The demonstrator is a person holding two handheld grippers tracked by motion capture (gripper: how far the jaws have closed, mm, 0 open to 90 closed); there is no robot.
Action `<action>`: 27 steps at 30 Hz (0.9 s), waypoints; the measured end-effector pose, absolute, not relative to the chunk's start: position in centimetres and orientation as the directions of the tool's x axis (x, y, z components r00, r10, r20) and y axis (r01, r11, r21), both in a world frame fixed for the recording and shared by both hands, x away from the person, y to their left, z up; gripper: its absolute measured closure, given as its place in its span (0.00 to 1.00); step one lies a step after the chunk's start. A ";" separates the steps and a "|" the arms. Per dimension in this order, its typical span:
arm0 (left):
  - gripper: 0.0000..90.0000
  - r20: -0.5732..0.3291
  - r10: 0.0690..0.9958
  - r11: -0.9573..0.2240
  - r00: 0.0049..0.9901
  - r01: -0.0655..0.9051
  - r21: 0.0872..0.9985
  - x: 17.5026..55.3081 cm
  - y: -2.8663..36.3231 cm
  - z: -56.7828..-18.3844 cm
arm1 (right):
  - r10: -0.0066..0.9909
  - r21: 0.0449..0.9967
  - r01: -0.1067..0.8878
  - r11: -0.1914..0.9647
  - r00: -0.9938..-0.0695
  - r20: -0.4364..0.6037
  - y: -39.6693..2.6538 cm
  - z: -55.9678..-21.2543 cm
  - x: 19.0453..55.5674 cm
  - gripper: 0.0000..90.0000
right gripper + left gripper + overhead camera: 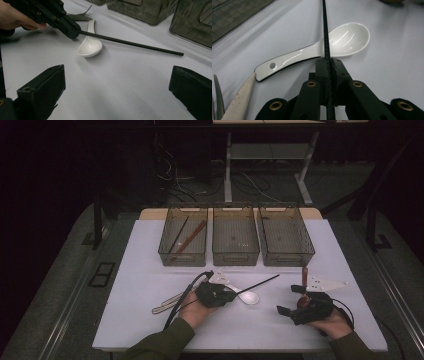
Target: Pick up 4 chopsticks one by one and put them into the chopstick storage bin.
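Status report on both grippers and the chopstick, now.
Left gripper shut on black chopstick. Right gripper open, empty. White spoon lies under the chopstick; bins beyond.

Dim room, lit tabletop [150,320] (spoon [347,40] glares), soft shadows.

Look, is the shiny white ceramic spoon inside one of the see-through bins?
No, the shiny white ceramic spoon lies on the white table, in front of the three see-through plastic bins, beside the left hand-held gripper.

Three clear bins [235,251] stood in a row at the frame's upper middle; a white spoon [248,297] lay below them.
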State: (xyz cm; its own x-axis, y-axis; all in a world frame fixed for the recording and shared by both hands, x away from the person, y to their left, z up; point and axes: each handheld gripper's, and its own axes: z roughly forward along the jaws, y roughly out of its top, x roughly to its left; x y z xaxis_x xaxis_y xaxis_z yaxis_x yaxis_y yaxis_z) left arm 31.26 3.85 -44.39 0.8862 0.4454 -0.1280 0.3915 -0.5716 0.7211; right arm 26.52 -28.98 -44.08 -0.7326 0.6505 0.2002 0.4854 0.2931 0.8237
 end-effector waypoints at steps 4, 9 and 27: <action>0.93 -0.134 0.442 -0.550 0.887 0.386 0.740 31.2 4.2 -43.8 | 0.651 0.824 0.485 0.293 -0.733 0.200 -29.0 -44.1 26.5 0.01; 0.93 -0.135 0.426 -0.534 0.895 0.369 0.761 31.3 4.8 -43.1 | 0.650 0.824 0.484 0.293 -0.733 0.200 -29.0 -44.1 26.5 0.01; 0.93 -0.162 0.389 -0.506 0.907 0.357 0.785 31.8 6.9 -41.4 | 0.650 0.824 0.485 0.293 -0.733 0.200 -29.0 -44.1 26.5 0.01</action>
